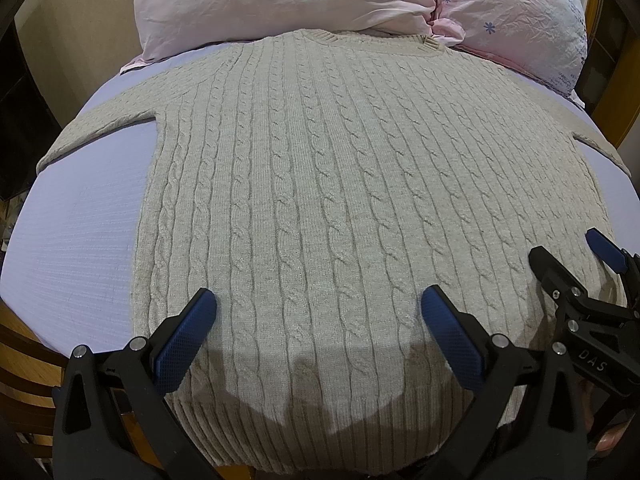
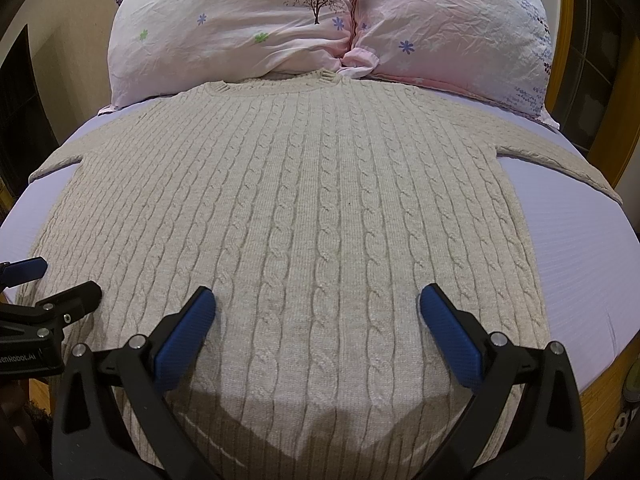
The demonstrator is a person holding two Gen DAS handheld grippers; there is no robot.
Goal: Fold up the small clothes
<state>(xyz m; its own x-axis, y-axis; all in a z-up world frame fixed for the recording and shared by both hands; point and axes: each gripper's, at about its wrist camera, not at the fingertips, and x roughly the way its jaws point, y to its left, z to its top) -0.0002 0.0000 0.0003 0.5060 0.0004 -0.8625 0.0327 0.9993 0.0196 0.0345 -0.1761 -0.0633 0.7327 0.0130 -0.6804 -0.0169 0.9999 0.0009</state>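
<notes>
A beige cable-knit sweater point(image 1: 320, 184) lies flat and spread out on a bed, collar toward the pillows, sleeves out to both sides; it also shows in the right wrist view point(image 2: 304, 208). My left gripper point(image 1: 319, 308) is open and empty, hovering above the sweater's hem on its left half. My right gripper point(image 2: 318, 304) is open and empty above the hem's right half. The right gripper shows at the right edge of the left wrist view point(image 1: 576, 268), and the left gripper at the left edge of the right wrist view point(image 2: 56, 284).
The lavender bedsheet point(image 1: 80, 232) shows on both sides of the sweater. Two pink floral pillows point(image 2: 240, 20) point(image 2: 460, 36) lie behind the collar. A wooden bed frame point(image 2: 600, 392) edges the mattress at the right.
</notes>
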